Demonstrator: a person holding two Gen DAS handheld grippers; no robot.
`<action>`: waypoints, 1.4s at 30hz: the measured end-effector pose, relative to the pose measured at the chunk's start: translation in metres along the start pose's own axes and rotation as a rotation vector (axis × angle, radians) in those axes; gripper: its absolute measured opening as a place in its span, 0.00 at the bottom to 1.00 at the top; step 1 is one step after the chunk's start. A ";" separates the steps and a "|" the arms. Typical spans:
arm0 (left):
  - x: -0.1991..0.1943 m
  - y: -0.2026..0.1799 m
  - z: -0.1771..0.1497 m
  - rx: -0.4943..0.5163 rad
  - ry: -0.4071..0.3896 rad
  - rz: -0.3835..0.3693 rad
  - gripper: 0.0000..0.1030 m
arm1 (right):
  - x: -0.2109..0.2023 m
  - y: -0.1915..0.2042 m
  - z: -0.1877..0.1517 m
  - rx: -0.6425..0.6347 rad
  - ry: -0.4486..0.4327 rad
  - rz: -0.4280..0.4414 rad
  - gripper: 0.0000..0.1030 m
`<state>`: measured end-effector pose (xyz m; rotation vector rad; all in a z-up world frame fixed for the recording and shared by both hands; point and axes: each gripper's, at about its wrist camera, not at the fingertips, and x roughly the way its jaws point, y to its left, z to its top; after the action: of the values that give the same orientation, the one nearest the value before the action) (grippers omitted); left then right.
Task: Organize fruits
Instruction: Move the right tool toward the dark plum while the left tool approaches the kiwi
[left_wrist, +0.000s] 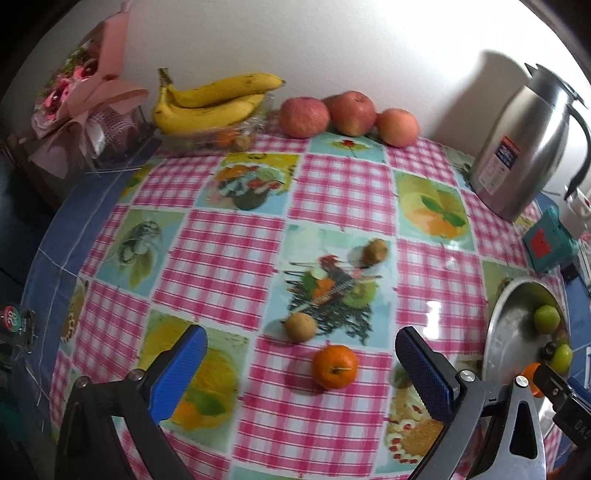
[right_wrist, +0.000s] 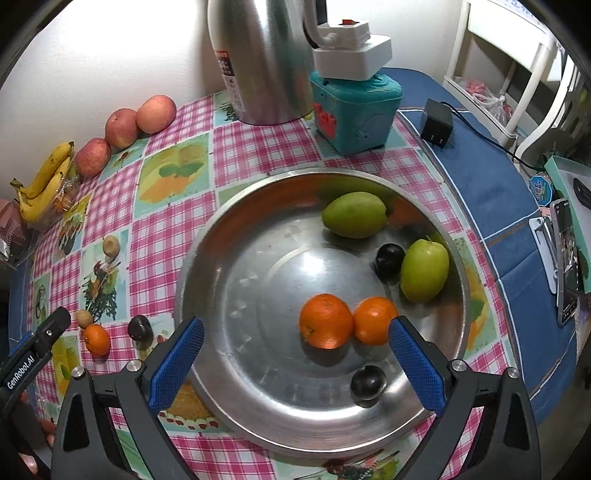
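Lying lengthwise across the metal bowl (right_wrist: 229, 387), a green fruit (right_wrist: 354, 215); both jaws wide.

Right gripper (right_wrist: 295, 354): we see jaws wide, nothing between.
Bowl (right_wrist: 229, 236): we count two oranges (right_wrist: 326, 320), two green fruits (right_wrist: 354, 215).

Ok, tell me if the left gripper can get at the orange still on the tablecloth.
Probably yes. The left gripper is open and empty, with the orange on the cloth between its fingers' line. Only a small brown fruit sits beyond it, apart, so nothing blocks the way.
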<state>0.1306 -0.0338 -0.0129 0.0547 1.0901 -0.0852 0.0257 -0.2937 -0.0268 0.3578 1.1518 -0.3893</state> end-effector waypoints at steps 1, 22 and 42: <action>0.000 0.004 0.001 -0.006 -0.002 0.005 1.00 | 0.000 0.002 0.000 -0.003 -0.002 0.002 0.97; -0.003 0.094 0.013 -0.137 -0.017 0.056 1.00 | 0.005 0.112 -0.014 -0.158 0.018 0.134 0.97; 0.025 0.064 0.016 -0.071 0.031 -0.066 1.00 | 0.022 0.137 -0.015 -0.173 0.005 0.163 0.97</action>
<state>0.1626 0.0271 -0.0271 -0.0439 1.1253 -0.1049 0.0859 -0.1688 -0.0428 0.2982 1.1437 -0.1448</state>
